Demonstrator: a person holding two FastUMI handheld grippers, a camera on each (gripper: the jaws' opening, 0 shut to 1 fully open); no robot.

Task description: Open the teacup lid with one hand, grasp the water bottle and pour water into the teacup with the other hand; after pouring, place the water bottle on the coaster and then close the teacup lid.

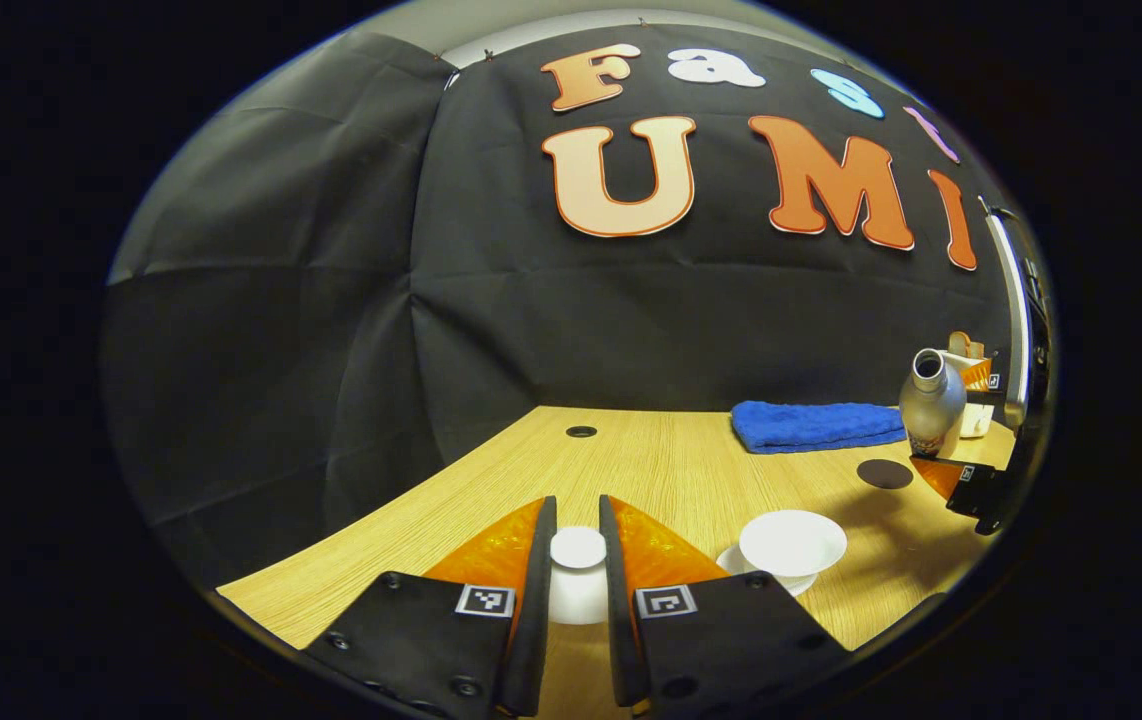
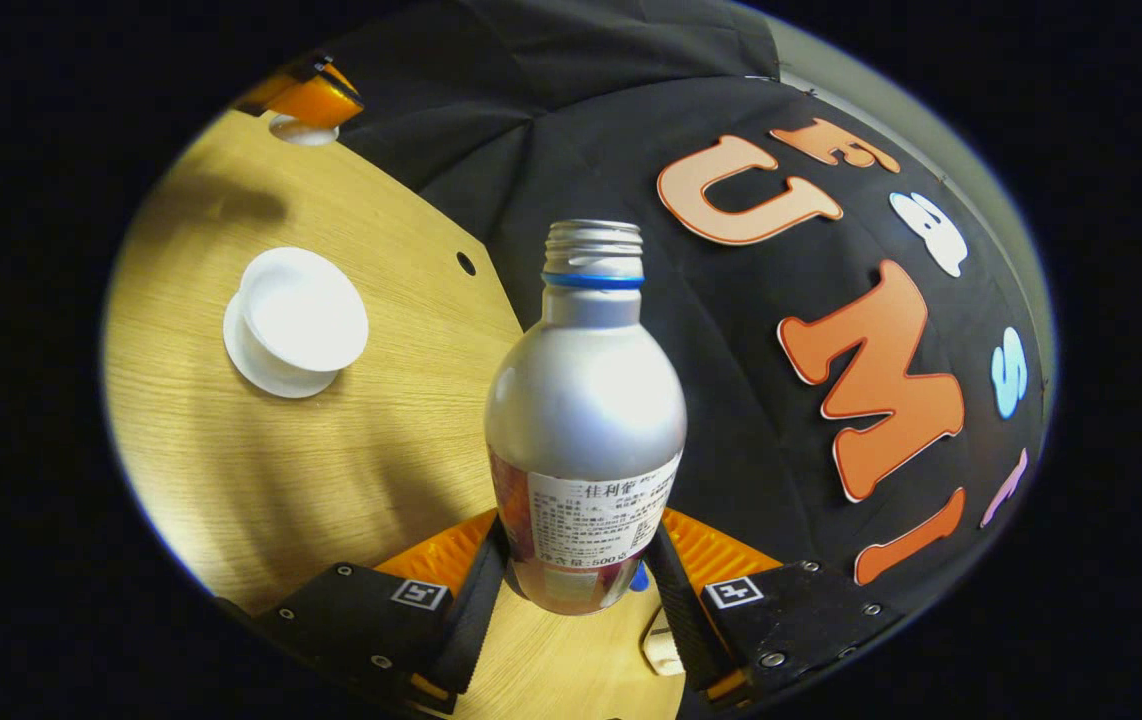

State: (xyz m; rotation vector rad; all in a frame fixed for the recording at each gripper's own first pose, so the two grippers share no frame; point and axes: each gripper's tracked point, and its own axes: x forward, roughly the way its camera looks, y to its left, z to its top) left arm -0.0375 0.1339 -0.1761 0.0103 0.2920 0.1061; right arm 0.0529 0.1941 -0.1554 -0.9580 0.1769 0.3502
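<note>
The right gripper (image 2: pixel 576 590) has its fingers clamped on the lower body of the bottle (image 2: pixel 586 420), which is lifted off the table (image 2: pixel 261 470) and leaning toward the teacup (image 2: pixel 301 310). The bottle is bare metal, uncapped, smooth and likely slippery; if it holds much water it will be heavy, so a low grip on the labelled waist looks sound but may let the bottle swing as it tips. In the left gripper view, the left gripper (image 1: pixel 578 570) holds the lid (image 1: pixel 578 565) by its knob, fingers closed on it, above the table and left of the open teacup (image 1: pixel 791 545) on its saucer. The lid looks like ceramic: light, hard, brittle. The coaster (image 1: pixel 884 473) lies beyond the cup, near a blue towel (image 1: pixel 816 425).
</note>
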